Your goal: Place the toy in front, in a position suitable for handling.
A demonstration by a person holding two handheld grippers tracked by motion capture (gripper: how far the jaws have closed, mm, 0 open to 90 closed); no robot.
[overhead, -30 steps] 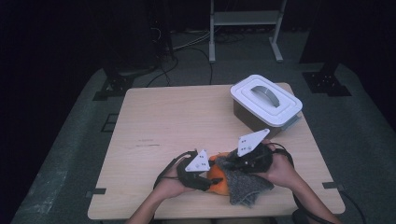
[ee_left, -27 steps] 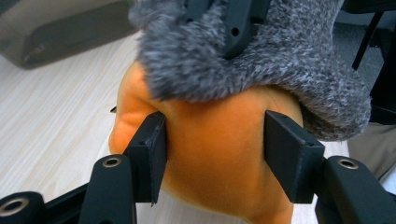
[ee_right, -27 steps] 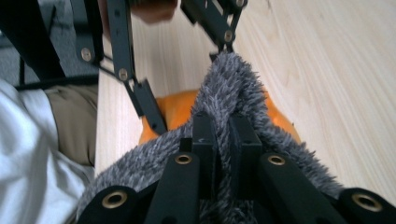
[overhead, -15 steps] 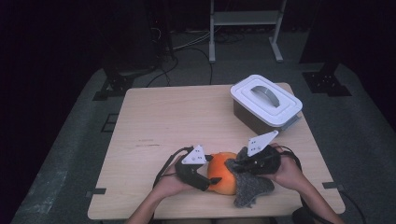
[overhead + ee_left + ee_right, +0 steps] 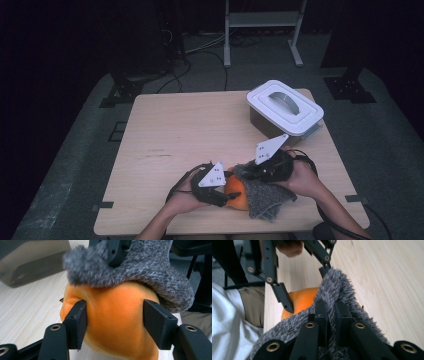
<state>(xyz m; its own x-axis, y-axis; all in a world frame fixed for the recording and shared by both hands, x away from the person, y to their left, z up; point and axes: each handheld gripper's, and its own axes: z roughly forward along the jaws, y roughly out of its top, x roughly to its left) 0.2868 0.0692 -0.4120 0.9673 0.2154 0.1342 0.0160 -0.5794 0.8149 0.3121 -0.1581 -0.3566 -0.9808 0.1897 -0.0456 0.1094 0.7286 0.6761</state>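
Pinching grey furry cover [image 5: 265, 195], orange cushion [image 5: 117, 322]

Fuzzy grey cloth [image 5: 140, 267], velvety orange plush [image 5: 117, 322]

A light wooden table [image 5: 190, 130] stands on grey floor [image 5: 80, 165]. At its far right sits a grey box [image 5: 267, 125] shut under a white lid [image 5: 285, 106] with a handle. Behind, a white metal stand [image 5: 261, 22] and black cables [image 5: 200, 55] lie in darkness.
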